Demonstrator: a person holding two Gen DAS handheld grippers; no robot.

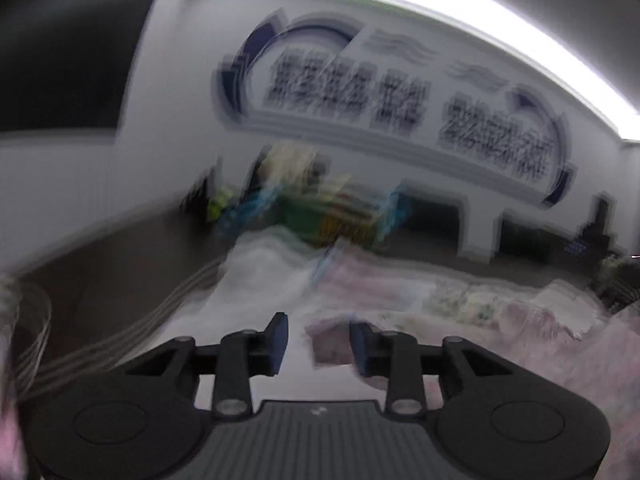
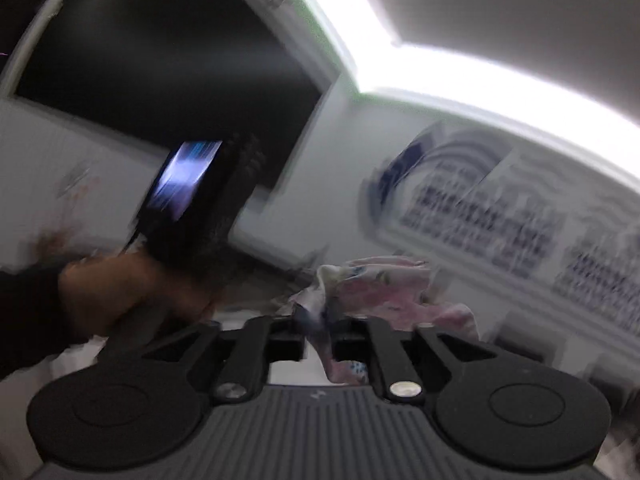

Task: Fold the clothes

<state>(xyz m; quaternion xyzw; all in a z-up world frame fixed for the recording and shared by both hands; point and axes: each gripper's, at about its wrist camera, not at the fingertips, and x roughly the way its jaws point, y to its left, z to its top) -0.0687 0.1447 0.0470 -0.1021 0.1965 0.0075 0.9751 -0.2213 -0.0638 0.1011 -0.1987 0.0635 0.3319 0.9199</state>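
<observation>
two grippers: the left gripper (image 1: 318,340), its two blue-padded fingers apart with nothing between them, and the right gripper (image 2: 318,334), its two fingers closed close on one pink floral garment (image 2: 384,292). one hand (image 2: 132,296) in a dark sleeve shows in the right wrist view, holding one dark device with a lit screen (image 2: 186,176). in the left wrist view the clothes lie as a heap: one white piece (image 1: 260,280) and at least one pink floral piece (image 1: 440,300); blur keeps a surer count out of reach. one pile of colourful items (image 1: 320,208) behind them, number unclear. one wall sign (image 1: 400,104) with dark lettering. one ceiling light strip (image 1: 440,0).
</observation>
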